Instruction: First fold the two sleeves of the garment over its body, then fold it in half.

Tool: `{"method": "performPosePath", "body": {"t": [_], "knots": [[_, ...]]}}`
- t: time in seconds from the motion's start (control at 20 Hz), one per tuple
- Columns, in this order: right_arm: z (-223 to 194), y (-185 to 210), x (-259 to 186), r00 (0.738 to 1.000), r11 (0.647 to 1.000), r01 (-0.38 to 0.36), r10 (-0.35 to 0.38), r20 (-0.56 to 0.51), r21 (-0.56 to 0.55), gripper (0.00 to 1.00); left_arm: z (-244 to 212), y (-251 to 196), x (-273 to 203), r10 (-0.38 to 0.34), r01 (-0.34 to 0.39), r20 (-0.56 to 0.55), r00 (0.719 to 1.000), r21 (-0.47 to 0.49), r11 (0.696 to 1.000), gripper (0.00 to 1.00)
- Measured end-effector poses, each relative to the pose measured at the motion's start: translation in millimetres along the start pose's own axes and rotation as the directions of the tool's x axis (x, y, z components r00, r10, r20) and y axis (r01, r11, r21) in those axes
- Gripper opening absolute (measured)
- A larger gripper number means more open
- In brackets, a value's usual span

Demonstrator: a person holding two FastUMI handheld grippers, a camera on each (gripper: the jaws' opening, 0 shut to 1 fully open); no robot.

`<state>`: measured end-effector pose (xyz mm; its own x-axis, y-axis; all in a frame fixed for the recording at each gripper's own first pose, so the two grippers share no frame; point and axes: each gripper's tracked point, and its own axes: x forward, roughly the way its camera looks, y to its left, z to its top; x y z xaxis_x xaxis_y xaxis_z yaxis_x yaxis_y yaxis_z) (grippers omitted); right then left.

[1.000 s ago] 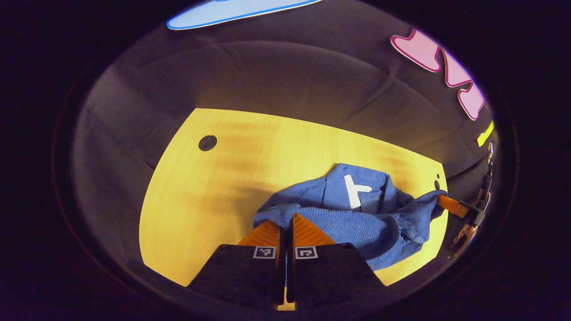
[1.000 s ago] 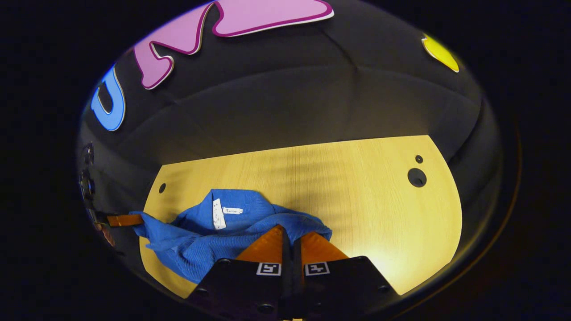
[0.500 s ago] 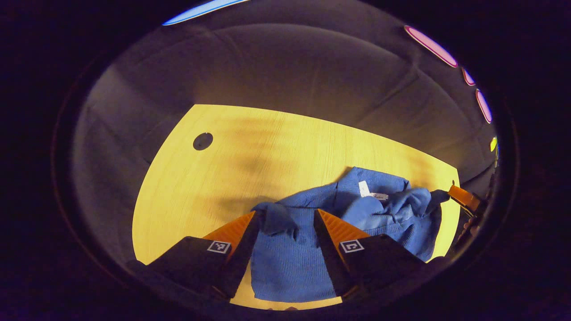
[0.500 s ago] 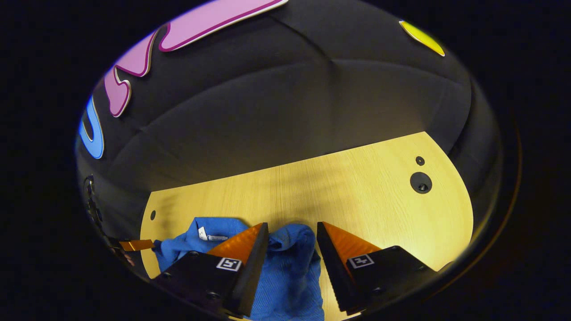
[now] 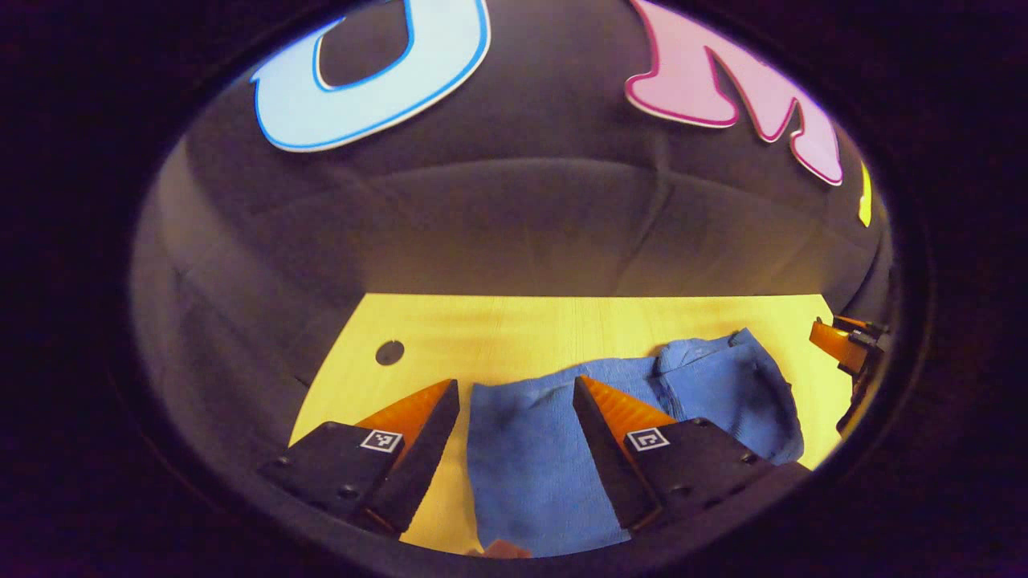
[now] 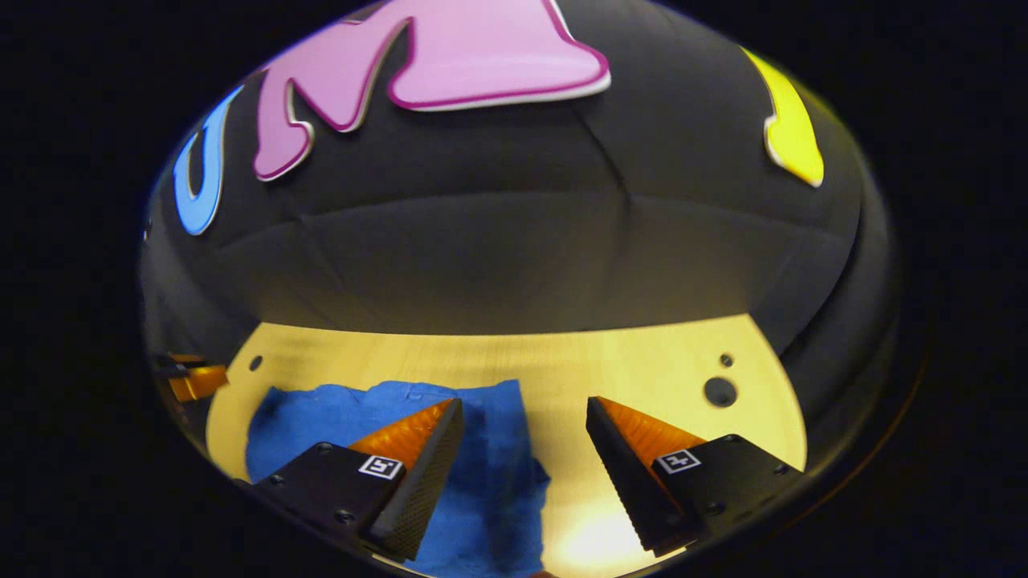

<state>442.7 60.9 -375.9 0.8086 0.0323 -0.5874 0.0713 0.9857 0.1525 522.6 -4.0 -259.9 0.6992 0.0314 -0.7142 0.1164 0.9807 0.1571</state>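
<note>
left gripper (image 5: 514, 393): jaws spread wide at the bottom centre of the left gripper view, pinching nothing; blue cloth shows in the gap between its fingers.
right gripper (image 6: 522, 413): jaws spread wide at the bottom centre of the right gripper view, gripping nothing; its left finger overlaps the cloth, its right finger sits over bare wood.
other-gripper sightings: the right gripper shows small at the right edge of the left gripper view (image 5: 839, 341); the left gripper shows small at the left edge of the right gripper view (image 6: 193, 377). whether either touches the cloth cannot be told.
garment (image 5: 634, 433): blue knit, lying on the table as a folded, flattened bundle; in the right gripper view (image 6: 385, 417) it fills the lower left.
garment axis: long axis runs left to right across both frames, along the near side of the table; sleeves and collar cannot be told apart.
table (image 5: 562, 321): pale wood, bare behind the garment.
holes: one dark round hole (image 5: 389, 352) left of the garment; a larger hole (image 6: 720, 391) with a smaller one above it at lower right.
</note>
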Motion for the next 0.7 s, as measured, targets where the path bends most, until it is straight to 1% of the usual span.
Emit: {"method": "performPosePath", "body": {"t": [0.05, 0.15, 0.3, 0.45, 0.5, 0.55, 0.6, 0.65, 0.7], "knots": [[10.6, 4.5, -9.8, 0.999, 0.999, -0.012, 0.014, 0.044, -0.032, 0.98, 3.8, -5.0, -7.4, -0.007, 0.005, 0.043, 0.999, 0.027, 1.0, 0.84], [25.5, 15.5, -39.9, 0.995, 0.996, -0.031, 0.039, 0.096, -0.083, 0.98, 9.9, -14.2, -27.4, -0.01, 0.002, 0.12, 0.993, 0.064, 0.998, 0.84], [40.4, 30.5, -85.7, 0.984, 0.992, -0.069, 0.084, 0.155, -0.102, 0.98, 19.3, -31.3, -63.0, -0.063, 0.052, 0.222, 0.973, 0.054, 0.997, 0.84], [56.6, 43.8, -151.9, 0.962, 0.988, -0.073, 0.105, 0.25, -0.135, 0.98, 29.5, -35.7, -101.8, -0.105, 0.099, 0.328, 0.939, 0.036, 0.994, 0.84], [58.7, 50.7, -177.1, 0.95, 0.984, -0.072, 0.119, 0.289, -0.166, 0.98, 28.5, -38.0, -110.9, -0.12, 0.118, 0.35, 0.929, 0.028, 0.993, 0.84], [57.8, 55.2, -200.2, 0.943, 0.98, -0.063, 0.12, 0.311, -0.19, 0.98, 25.7, -38.8, -127.2, -0.142, 0.147, 0.37, 0.918, 0.013, 0.989, 0.84], [58.1, 63.0, -226.2, 0.931, 0.978, -0.063, 0.129, 0.343, -0.199, 0.98, 24.2, -37.2, -135.1, -0.158, 0.171, 0.377, 0.912, -0.001, 0.985, 0.84], [59.5, 68.4, -249.1, 0.917, 0.979, -0.06, 0.132, 0.377, -0.197, 0.99, 25.3, -30.2, -141.7, -0.169, 0.186, 0.387, 0.906, -0.008, 0.982, 0.84], [59.8, 69.5, -269.8, 0.908, 0.98, -0.065, 0.137, 0.396, -0.19, 0.98, 28.7, -19.7, -149.3, -0.163, 0.179, 0.403, 0.901, -0.003, 0.984, 0.84]]}}
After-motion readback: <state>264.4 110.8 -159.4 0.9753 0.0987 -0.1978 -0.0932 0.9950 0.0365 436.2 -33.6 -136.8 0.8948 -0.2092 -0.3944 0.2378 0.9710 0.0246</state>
